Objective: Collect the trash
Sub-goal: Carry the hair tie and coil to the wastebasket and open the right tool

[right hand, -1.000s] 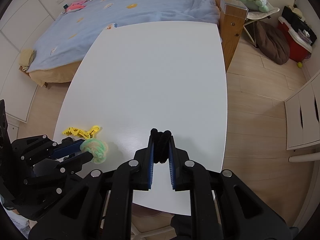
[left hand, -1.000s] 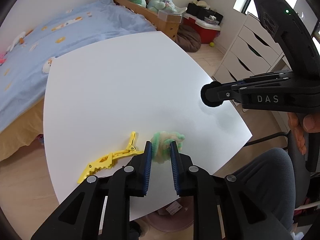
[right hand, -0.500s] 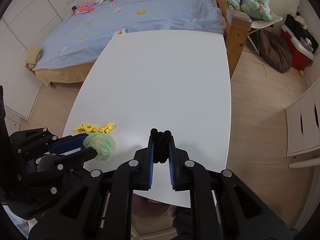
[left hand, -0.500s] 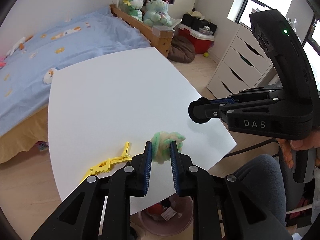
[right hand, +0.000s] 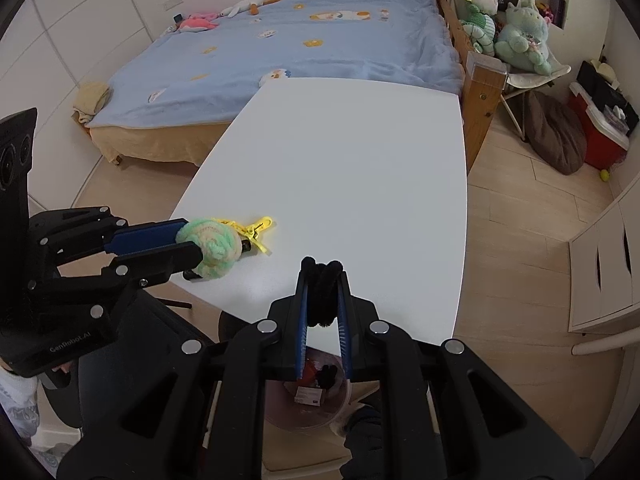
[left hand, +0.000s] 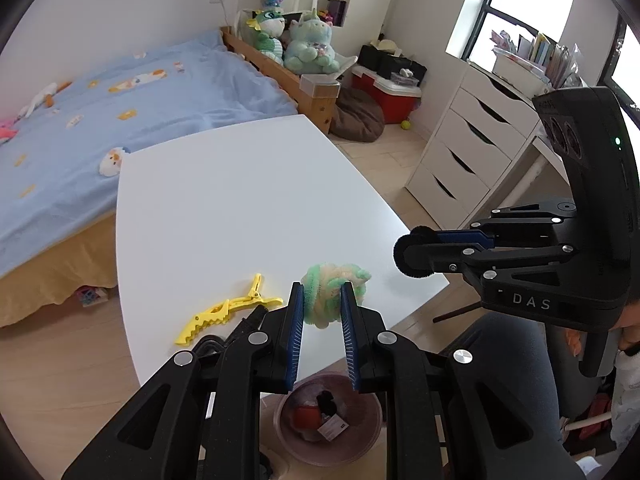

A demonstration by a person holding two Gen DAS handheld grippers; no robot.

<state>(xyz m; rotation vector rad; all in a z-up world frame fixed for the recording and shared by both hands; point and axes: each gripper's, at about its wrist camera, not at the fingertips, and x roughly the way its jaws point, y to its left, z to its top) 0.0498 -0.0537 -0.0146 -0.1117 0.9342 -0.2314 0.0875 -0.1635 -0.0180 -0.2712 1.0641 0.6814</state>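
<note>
You are working over a white table (left hand: 240,200) that fills the middle of both views, in a bedroom with a blue bed (left hand: 120,92) in the upper left of the left wrist view, plush toys (left hand: 296,40) at upper centre, white drawers (left hand: 460,152) on the right and a pale wood floor. Your left gripper (left hand: 320,308) at lower centre of its own view is clamped on a green and cream yarn ball (left hand: 334,292), which sits between the blue pads and is held above the near table edge; in the right wrist view the same ball (right hand: 210,248) shows at centre left. Your right gripper (right hand: 322,292) is closed on a black fuzzy wad (right hand: 322,292), seen at lower centre of its view and at centre right of the other (left hand: 412,252). A yellow clip (left hand: 224,310) lies on the table just left of the left pads. A pinkish bin (left hand: 328,420) with scraps inside stands on the floor below the table edge, at bottom centre under both grippers. Compared with a second ago, both grippers have risen and pulled back toward the near edge: the bin, then barely visible, now shows in full, the table looks smaller, and the ball is clear of the surface.
</note>
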